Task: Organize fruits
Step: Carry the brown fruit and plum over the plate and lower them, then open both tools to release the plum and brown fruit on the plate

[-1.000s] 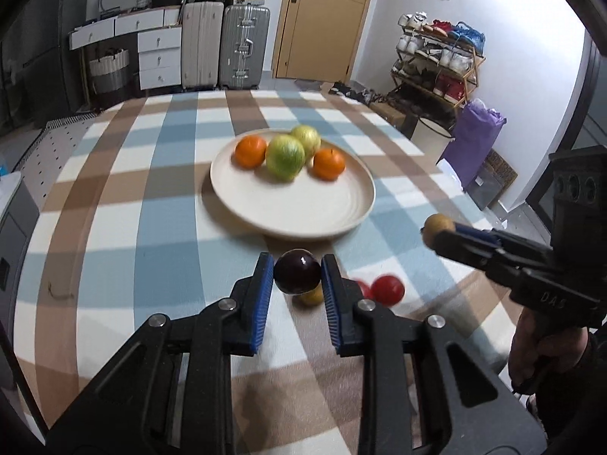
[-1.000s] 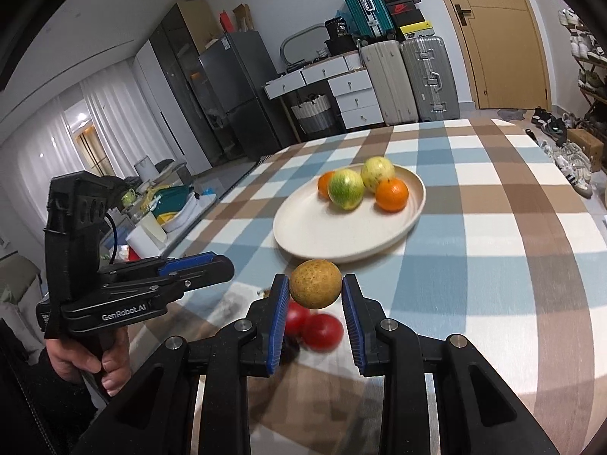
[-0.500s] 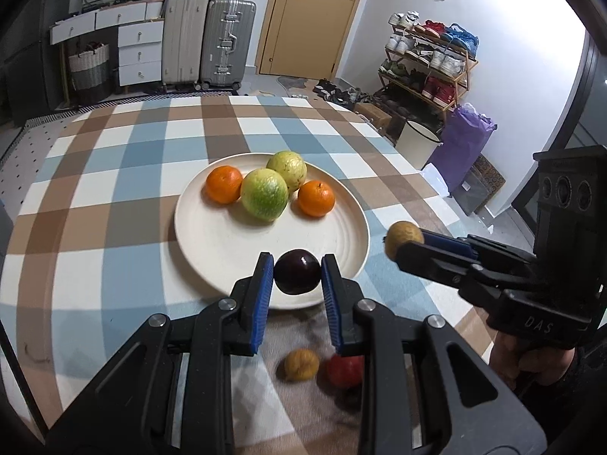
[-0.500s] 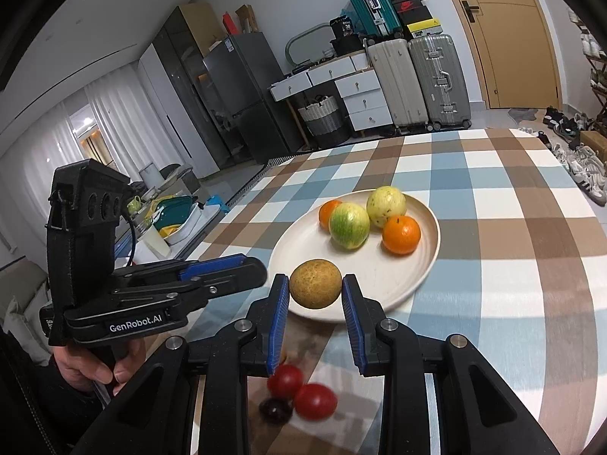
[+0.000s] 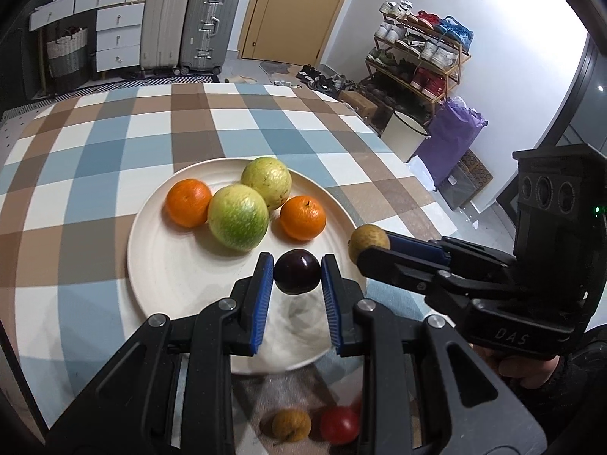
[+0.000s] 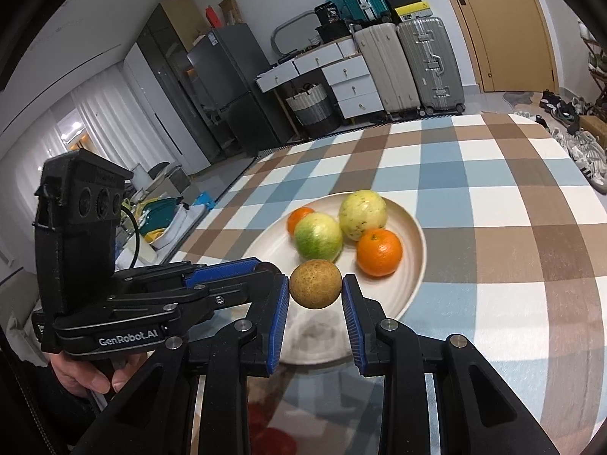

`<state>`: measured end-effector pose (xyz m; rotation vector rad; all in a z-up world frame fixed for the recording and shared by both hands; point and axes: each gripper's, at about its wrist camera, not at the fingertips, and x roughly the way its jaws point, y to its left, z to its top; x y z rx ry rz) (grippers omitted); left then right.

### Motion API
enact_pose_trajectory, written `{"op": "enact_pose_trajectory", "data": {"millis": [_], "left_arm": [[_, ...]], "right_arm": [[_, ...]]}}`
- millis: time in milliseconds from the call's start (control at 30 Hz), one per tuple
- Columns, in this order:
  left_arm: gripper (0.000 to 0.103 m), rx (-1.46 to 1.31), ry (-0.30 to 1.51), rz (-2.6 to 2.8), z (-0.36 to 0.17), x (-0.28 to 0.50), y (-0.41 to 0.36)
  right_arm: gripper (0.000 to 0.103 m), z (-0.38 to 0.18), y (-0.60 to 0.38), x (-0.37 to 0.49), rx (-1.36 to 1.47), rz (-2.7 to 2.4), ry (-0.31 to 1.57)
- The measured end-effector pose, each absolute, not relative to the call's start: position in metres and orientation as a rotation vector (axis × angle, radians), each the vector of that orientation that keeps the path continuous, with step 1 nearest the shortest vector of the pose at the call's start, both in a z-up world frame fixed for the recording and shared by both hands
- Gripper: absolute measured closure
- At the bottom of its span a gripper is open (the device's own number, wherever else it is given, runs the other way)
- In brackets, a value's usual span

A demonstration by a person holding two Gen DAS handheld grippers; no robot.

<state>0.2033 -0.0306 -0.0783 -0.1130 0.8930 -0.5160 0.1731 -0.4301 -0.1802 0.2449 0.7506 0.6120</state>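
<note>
My left gripper (image 5: 297, 275) is shut on a dark purple plum (image 5: 297, 271) and holds it above the near part of the cream plate (image 5: 159, 265). My right gripper (image 6: 315, 289) is shut on a small brown round fruit (image 6: 315, 283) above the plate's near rim (image 6: 411, 284); this fruit also shows in the left wrist view (image 5: 366, 239). On the plate lie two oranges (image 5: 188, 202) (image 5: 303, 217) and two green-yellow fruits (image 5: 238, 217) (image 5: 266, 182). A small brown fruit (image 5: 291, 425) and a red fruit (image 5: 339, 424) lie on the table below my left gripper.
The table has a blue, brown and white checked cloth (image 5: 76, 174). Its right edge (image 5: 402, 159) borders a shoe rack and purple bag; suitcases and drawers stand beyond the far edge. The left gripper's body (image 6: 114, 303) is close beside the right one.
Both grippers have moved forward with their fruits, from over the table's near part to over the plate. The loose fruits on the table now lie behind and below the fingers.
</note>
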Motion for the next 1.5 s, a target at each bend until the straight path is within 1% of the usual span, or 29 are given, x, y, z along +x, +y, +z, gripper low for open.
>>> {"op": "enact_pose_trajectory", "data": {"millis": [433,700,1133,1200,1267,1500], "left_arm": [[0.08,-0.074,0.936,-0.537,-0.09,0.239,-0.06],[0.08,-0.047,0.956,-0.528,-0.1,0.246,-0.067],[0.08,-0.043,0.964,-0.519,-0.1,0.248,-0.071],[0.08,-0.038,0.96,-0.52,-0.099,0.247,-0.072],[0.08,-0.039,0.955,-0.515,-0.097,0.246,-0.071],[0.08,-0.053,0.937,-0.494,-0.087,0.236,-0.06]], "right_arm": [[0.074,-0.192,-0.439,0.201,0.211,0.574,0.793],[0.074,-0.2,-0.439,0.206,0.188,0.568,0.811],[0.073,-0.205,-0.439,0.208,0.177,0.547,0.826],[0.069,-0.204,-0.44,0.207,0.181,0.548,0.822],[0.06,-0.201,-0.441,0.206,0.187,0.546,0.81],[0.059,-0.192,-0.447,0.2,0.204,0.542,0.78]]}}
